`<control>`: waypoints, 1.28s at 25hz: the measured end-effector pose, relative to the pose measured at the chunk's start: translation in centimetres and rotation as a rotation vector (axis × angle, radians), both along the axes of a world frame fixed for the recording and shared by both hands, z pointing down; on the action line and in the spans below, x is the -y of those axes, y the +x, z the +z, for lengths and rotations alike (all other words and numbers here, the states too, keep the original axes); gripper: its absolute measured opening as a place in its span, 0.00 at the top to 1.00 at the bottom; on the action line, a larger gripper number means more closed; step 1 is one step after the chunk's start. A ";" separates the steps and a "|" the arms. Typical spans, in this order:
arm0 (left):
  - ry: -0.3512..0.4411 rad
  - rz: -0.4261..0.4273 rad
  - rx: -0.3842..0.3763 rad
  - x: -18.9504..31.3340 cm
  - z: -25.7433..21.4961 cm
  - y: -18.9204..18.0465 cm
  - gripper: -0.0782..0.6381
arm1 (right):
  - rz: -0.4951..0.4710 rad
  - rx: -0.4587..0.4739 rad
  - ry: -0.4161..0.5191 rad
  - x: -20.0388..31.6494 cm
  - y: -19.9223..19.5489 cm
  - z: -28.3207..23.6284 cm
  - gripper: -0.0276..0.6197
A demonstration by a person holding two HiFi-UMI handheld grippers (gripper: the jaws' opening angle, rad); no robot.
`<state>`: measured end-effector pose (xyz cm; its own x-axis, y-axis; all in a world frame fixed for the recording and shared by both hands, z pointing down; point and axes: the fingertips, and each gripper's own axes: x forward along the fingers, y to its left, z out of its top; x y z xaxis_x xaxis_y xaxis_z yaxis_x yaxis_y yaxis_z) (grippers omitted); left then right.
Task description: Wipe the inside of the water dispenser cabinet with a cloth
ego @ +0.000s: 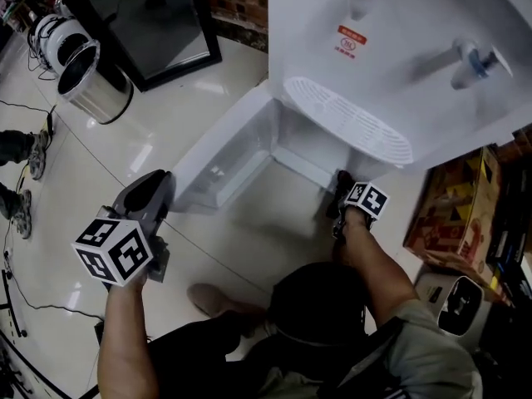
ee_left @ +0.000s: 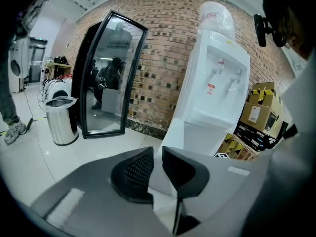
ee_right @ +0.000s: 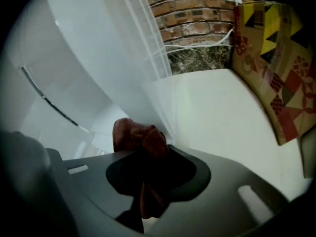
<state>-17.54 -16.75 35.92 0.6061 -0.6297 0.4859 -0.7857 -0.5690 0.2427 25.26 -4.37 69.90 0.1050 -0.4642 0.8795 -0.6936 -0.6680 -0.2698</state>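
The white water dispenser (ego: 391,48) stands at the upper right of the head view, and its lower cabinet door (ego: 220,160) hangs open to the left. My left gripper (ego: 160,185) is at the door's outer edge; in the left gripper view its jaws (ee_left: 157,157) are shut on the white door edge (ee_left: 165,191). My right gripper (ego: 341,181) is low at the right side of the cabinet opening. It is shut on a reddish-brown cloth (ee_right: 140,137), which bunches out past the pads beside the cabinet's white wall (ee_right: 98,58).
A steel bin (ego: 93,80) and a black-framed glass panel (ego: 158,23) stand at the left back. Cardboard boxes (ego: 453,210) crowd the dispenser's right side. Cables (ego: 17,248) and a bystander's shoes (ego: 37,152) lie at the far left. My own foot (ego: 212,299) is below the cabinet.
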 end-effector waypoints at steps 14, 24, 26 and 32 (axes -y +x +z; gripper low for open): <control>-0.200 0.264 -0.141 -4.6 0.7 4.3 0.82 | -0.098 -0.077 0.235 -2.3 2.7 -12.3 0.79; -0.308 0.619 -0.130 -12.0 0.7 14.7 0.80 | -0.282 -0.163 0.399 -2.9 4.1 -23.3 0.79; -0.302 0.660 -0.125 -12.8 0.7 16.6 0.80 | -0.290 -0.188 0.428 -3.3 5.2 -25.0 0.79; -0.227 0.760 -0.098 -13.7 0.8 22.4 0.84 | -0.327 -0.207 0.565 -3.6 7.1 -30.0 0.79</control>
